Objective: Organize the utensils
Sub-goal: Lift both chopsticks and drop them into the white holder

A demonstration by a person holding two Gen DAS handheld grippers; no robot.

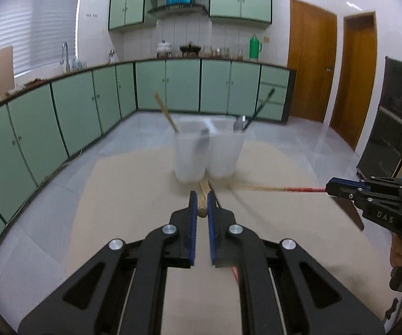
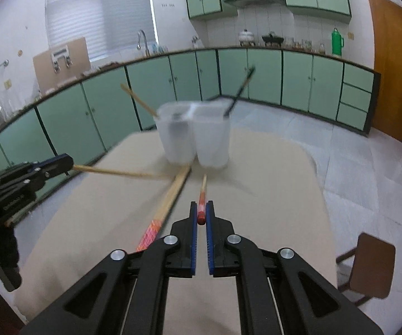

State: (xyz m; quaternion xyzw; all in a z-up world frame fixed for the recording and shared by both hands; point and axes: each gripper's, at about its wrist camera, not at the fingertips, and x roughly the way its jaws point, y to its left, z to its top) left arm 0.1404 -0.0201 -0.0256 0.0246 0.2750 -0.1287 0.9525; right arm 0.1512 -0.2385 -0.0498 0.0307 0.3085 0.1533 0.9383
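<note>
My left gripper (image 1: pixel 201 199) is shut on a plain wooden chopstick (image 1: pixel 203 195) that points toward the holder; it also shows in the right wrist view (image 2: pixel 117 171). My right gripper (image 2: pixel 201 209) is shut on a red-handled chopstick (image 2: pixel 202 195), also seen in the left wrist view (image 1: pixel 284 188). A translucent white two-cup utensil holder (image 1: pixel 207 150) (image 2: pixel 194 136) stands on the beige table (image 1: pixel 133 195) (image 2: pixel 270 195), holding a wooden chopstick (image 2: pixel 138 100), a dark chopstick (image 2: pixel 240 90) and blurred metal utensils. A pair of wooden chopsticks with orange-pink ends (image 2: pixel 166 206) lies on the table left of my right gripper.
Green kitchen cabinets (image 1: pixel 89 103) run along the far walls, with a counter, tap and green thermos (image 1: pixel 254 46). Wooden doors (image 1: pixel 312 64) stand at right. A brown chair (image 2: pixel 368 265) sits beside the table's right edge.
</note>
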